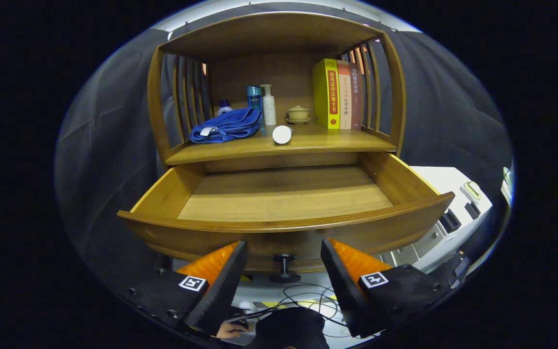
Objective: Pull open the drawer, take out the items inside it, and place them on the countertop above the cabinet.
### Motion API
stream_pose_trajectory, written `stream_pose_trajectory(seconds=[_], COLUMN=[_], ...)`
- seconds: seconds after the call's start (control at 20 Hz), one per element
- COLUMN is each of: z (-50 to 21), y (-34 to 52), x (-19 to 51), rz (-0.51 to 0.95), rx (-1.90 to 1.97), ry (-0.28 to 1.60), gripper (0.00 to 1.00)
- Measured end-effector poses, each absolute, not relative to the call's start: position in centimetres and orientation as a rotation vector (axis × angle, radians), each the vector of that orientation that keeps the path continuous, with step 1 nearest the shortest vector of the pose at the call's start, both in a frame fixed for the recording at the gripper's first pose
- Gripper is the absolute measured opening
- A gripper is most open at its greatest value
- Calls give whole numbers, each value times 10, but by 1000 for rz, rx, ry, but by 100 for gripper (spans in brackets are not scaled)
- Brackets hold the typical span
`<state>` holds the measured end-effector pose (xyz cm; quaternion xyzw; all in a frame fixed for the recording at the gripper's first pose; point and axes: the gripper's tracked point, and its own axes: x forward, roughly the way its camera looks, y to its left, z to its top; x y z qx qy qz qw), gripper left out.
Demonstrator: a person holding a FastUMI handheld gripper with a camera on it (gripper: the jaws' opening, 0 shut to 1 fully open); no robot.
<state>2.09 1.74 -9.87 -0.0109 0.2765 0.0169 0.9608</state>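
The gripper (pixel 284 252) had two wedge-shaped fingers (pixel 221 286), black foam on the inner faces and orange on the outer sides. Each sat on a black block bearing a square black-and-white marker (pixel 192 283) and small dark screws (pixel 173 314). Its fingers stood spread apart.

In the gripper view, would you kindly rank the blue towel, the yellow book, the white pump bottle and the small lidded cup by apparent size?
1. Blue towel and yellow book: too close to rank.
2. White pump bottle.
3. Lidded cup.
The gripper is open at the drawer knob.
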Motion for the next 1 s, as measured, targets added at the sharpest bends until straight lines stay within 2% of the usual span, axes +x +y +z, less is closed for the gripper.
stream_pose_trajectory(seconds=[0.45,1.0], z=[-106,-101], y=[19,22], x=[24,62], rz=[26,25], rx=[-3,2], ry=[534,472], gripper=[99,99])
